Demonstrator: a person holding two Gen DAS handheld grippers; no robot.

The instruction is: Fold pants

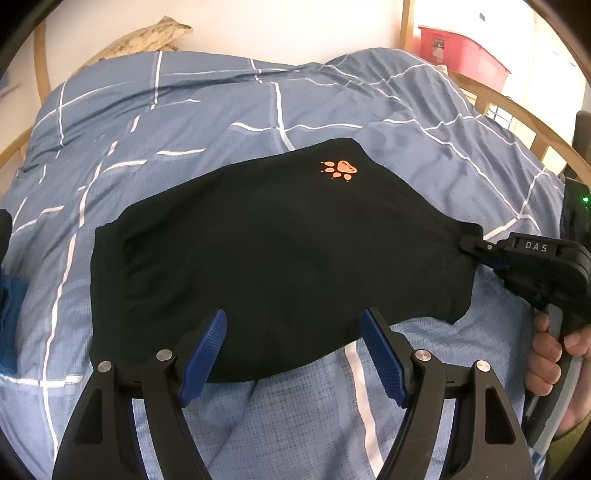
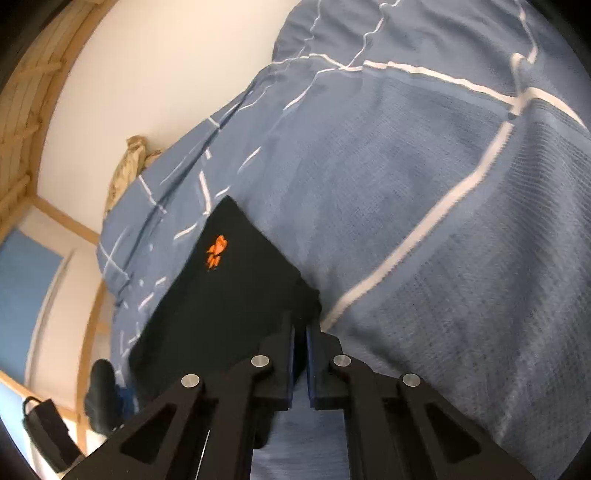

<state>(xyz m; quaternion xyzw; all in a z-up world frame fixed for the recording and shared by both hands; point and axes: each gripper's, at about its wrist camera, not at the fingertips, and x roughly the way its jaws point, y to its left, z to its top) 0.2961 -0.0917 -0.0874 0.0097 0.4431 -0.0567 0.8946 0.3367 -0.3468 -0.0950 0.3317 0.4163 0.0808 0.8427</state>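
While the black pants (image 1: 280, 251) lie folded flat on the blue checked duvet (image 1: 184, 110), the right gripper (image 1: 471, 245) clamps tight on their right corner, and the left gripper (image 1: 293, 325) hovers wide apart over the near edge.

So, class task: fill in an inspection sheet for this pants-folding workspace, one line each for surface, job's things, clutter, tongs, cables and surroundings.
Surface: blue checked duvet, rumpled.
Job's things: black pants with orange paw logo, lying folded on the duvet.
Clutter: dark blue cloth at the left edge.
Tongs: left tongs open over the pants' near edge; right tongs shut on the pants' right corner, held by a hand.
Cables: nothing seen on the bed.
Surroundings: white wall, wooden frame, red box.
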